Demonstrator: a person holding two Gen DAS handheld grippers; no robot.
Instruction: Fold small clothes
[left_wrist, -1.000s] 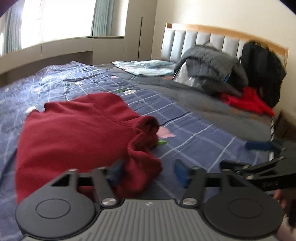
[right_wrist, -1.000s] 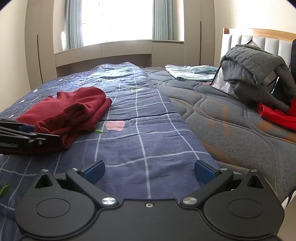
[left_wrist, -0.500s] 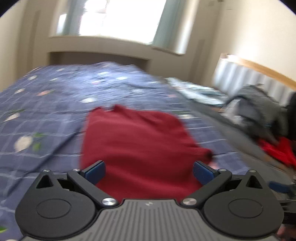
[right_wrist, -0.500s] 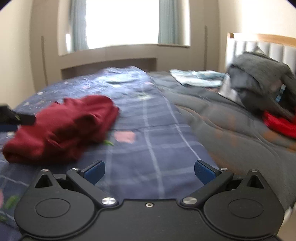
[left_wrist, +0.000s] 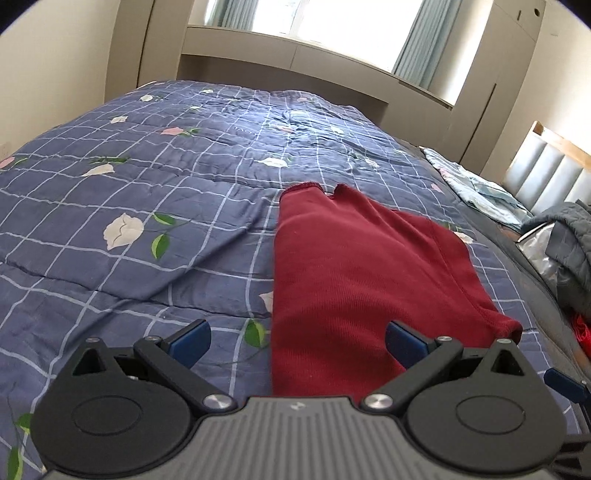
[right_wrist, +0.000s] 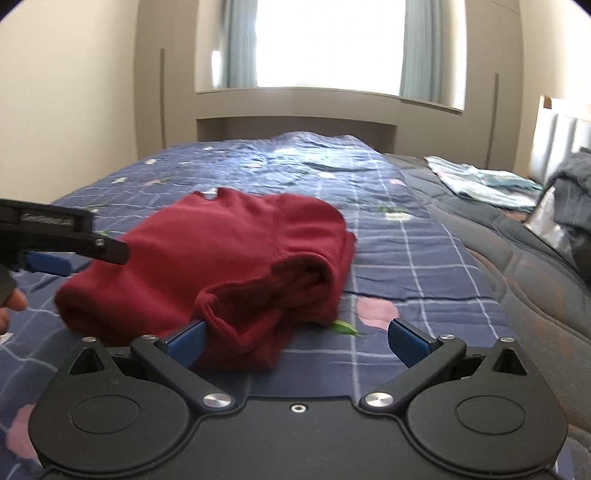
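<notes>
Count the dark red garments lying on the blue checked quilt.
1: the dark red garment, loosely folded on the quilt, ahead of both open grippers. Anything beneath it would be hidden.

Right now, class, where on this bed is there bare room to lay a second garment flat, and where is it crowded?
Bare quilt lies left of the red garment, out to the wall, and beyond it toward the window ledge. A narrower strip runs between the garment and the grey mattress pad. The headboard end is crowded: folded light-blue cloth and a grey jacket.
</notes>
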